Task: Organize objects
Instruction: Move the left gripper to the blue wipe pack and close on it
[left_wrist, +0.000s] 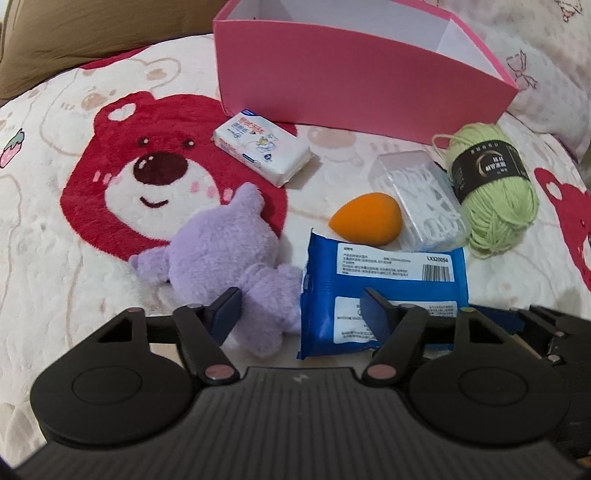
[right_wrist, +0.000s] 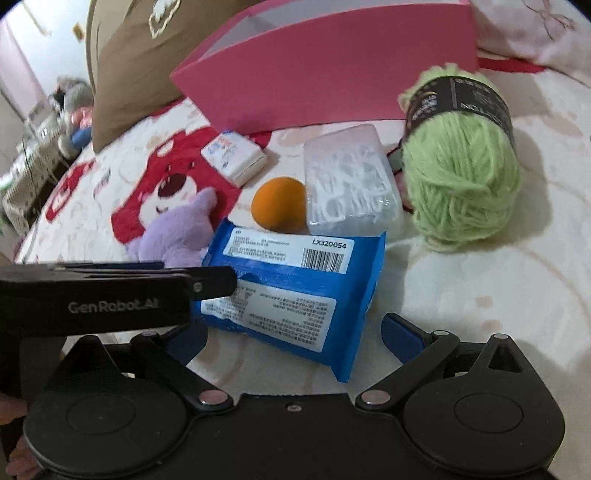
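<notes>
Both grippers spread, blue pack between (right's)

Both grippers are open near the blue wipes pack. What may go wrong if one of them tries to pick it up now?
1. The left gripper spans both the purple plush toy and the blue wipes pack, so closing may catch the toy too.
2. The orange makeup sponge and clear floss-pick box sit against the pack's far edge; dragging it may push them.
3. Both grippers crowd the same pack; the right gripper may collide with the left.
</notes>
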